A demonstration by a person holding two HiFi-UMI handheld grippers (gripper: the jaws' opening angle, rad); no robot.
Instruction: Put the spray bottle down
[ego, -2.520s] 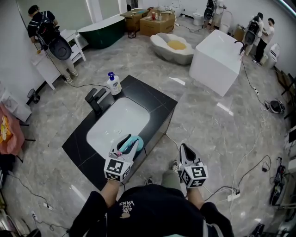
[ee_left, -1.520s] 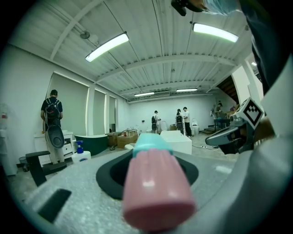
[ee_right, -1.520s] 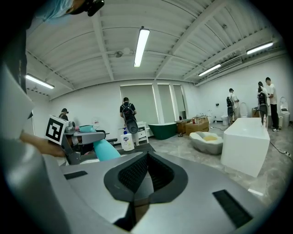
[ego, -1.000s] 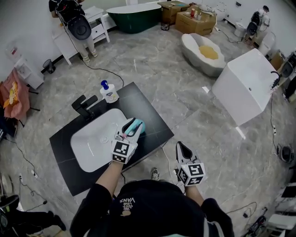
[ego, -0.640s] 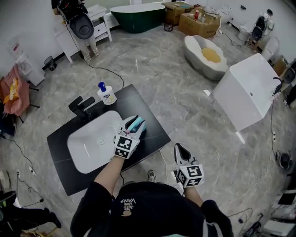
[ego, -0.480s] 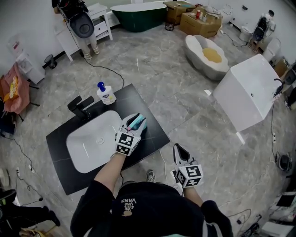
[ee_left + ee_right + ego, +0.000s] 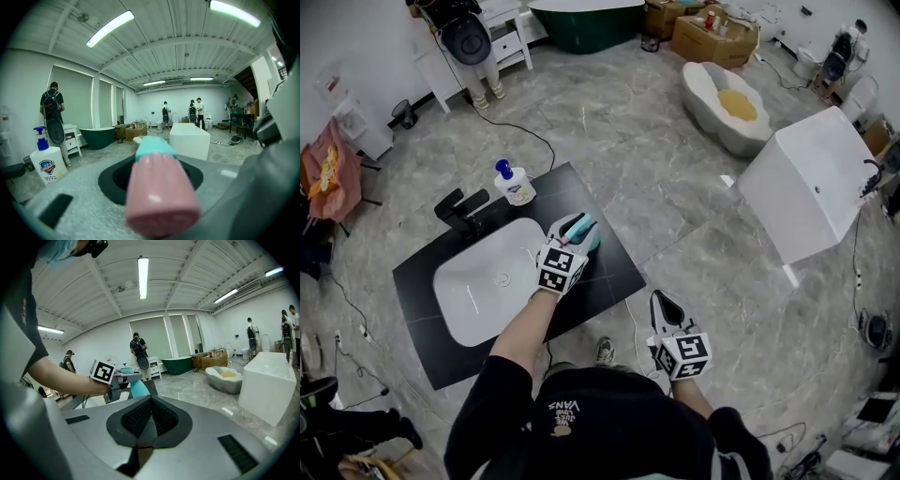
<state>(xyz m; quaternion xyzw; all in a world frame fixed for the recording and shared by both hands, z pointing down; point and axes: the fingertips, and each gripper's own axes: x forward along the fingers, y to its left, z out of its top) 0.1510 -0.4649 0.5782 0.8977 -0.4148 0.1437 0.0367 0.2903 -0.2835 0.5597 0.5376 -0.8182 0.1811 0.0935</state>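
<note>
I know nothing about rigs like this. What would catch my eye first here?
The teal and pink spray bottle stands out, clamped in the left gripper at the right end of the black counter, beside the white basin. A blue-capped soap pump stands at the counter's far edge. The right gripper hangs shut and empty off the counter, over the grey floor.

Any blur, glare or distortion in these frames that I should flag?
Left gripper view: the spray bottle is so near the lens that its pink end is soft; the background is sharp. Both gripper views: fisheye bend, black corners. Head view: evenly lit, sharp, faint reflections on the floor.
</note>
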